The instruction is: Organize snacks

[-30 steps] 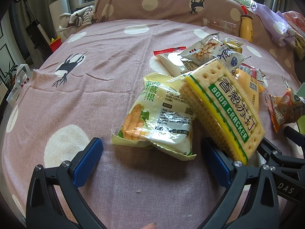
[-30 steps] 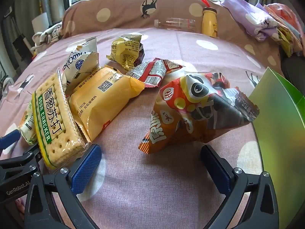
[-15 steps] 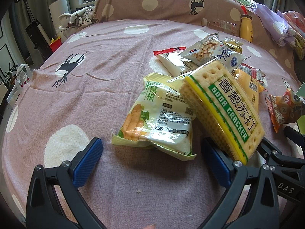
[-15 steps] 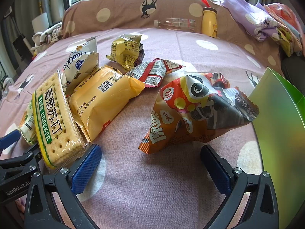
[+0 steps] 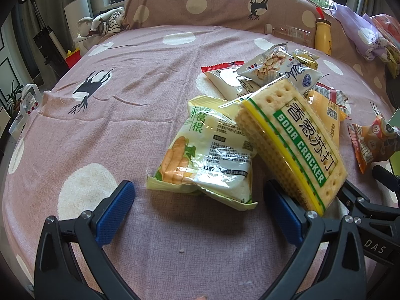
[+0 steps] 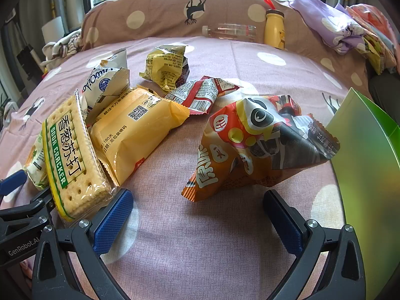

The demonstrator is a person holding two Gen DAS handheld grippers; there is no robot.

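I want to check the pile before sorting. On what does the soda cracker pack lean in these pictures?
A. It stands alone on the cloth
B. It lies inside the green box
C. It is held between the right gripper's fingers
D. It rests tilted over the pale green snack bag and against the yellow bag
D: the soda cracker pack lies tilted, overlapping the pale green snack bag, with the yellow bag right beside it.

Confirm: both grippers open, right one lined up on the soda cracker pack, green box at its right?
Not quite. The right gripper is lined up on the crumpled orange snack bag, per the right wrist view; the soda cracker pack sits off its left finger. Both are open; green box is right.
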